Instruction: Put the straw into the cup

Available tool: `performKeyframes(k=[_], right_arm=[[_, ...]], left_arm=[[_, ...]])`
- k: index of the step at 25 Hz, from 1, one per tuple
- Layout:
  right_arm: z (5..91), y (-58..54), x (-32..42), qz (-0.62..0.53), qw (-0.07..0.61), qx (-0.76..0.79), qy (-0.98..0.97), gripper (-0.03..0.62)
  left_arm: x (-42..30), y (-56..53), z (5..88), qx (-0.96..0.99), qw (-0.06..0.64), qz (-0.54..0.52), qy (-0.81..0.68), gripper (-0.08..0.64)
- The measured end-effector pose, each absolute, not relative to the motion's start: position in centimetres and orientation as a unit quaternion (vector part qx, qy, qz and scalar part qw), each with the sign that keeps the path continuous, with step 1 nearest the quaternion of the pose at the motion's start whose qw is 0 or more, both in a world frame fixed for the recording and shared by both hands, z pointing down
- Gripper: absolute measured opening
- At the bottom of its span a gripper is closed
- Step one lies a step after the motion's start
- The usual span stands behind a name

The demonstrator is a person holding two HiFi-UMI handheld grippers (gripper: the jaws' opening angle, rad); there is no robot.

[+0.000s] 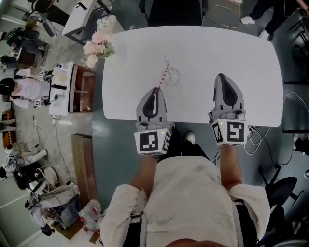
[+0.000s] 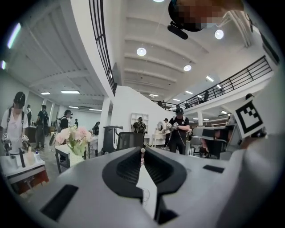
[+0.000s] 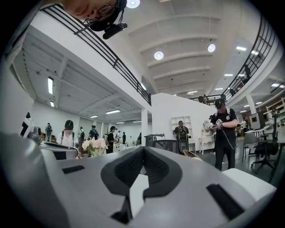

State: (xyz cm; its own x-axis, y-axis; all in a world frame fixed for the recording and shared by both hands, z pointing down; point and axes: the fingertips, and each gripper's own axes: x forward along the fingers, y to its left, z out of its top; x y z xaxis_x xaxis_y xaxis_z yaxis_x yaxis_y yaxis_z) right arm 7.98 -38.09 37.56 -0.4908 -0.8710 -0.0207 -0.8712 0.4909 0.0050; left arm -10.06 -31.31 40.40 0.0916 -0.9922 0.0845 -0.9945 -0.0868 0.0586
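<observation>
A red-and-white striped straw sticks out forward from my left gripper, which is shut on its near end. The straw slants across the left rim of a clear cup standing on the white table; I cannot tell whether its far end is over the cup or beside it. In the left gripper view only the straw's tip shows between the closed jaws of the left gripper, and the cup is hidden. My right gripper rests shut and empty to the right, also shut in its own view.
A vase of pink flowers stands at the table's far left corner. A dark chair sits beyond the far edge. A low cabinet stands left of the table. Several people stand in the hall behind.
</observation>
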Motion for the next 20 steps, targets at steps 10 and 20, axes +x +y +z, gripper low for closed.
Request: performKeyframes(k=[10, 20], right_arm=[[42.2, -40.6, 3.4, -0.010, -0.046, -0.507, 0.861, 0.002], [45.9, -42.4, 0.2, -0.027, -0.086, -0.512, 0.854, 0.002]], left_arm=[[-12.1, -34.3, 47.3, 0.755, 0.130, 0.021, -0.642, 0.023], [-13.9, -36.1, 53.5, 0.759, 0.214, 0.019, -0.615, 0.022]])
